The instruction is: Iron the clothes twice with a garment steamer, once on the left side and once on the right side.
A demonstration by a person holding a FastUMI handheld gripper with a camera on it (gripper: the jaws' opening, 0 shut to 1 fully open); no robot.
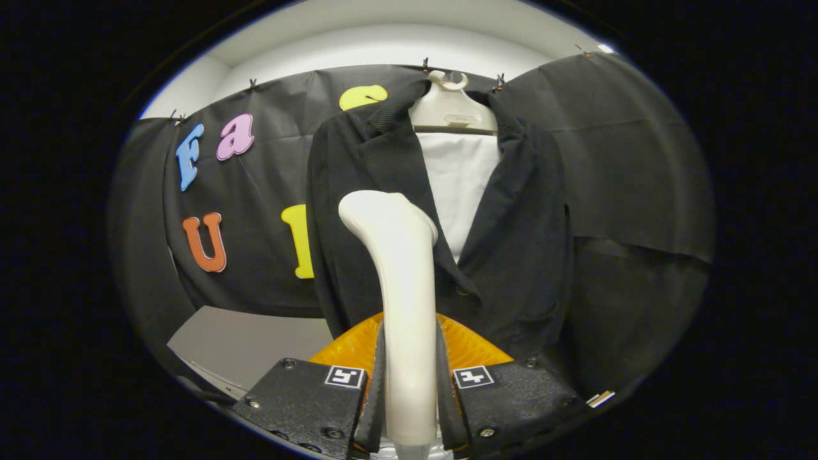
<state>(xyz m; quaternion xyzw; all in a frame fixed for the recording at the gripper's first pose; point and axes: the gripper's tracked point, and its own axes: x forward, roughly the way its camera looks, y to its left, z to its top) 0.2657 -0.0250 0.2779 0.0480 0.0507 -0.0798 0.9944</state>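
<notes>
Black cloth hangs behind the jacket (511, 255) on its hanger (450, 105), and the fingers (409, 409) squeeze the steamer (402, 287) just before its left side, so ironing looks barely begun.

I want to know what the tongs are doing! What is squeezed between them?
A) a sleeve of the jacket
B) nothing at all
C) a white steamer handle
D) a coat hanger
C: the tongs are closed on the white steamer handle, one finger pressing each side of it, while the black jacket hangs beyond on its hanger.
</notes>
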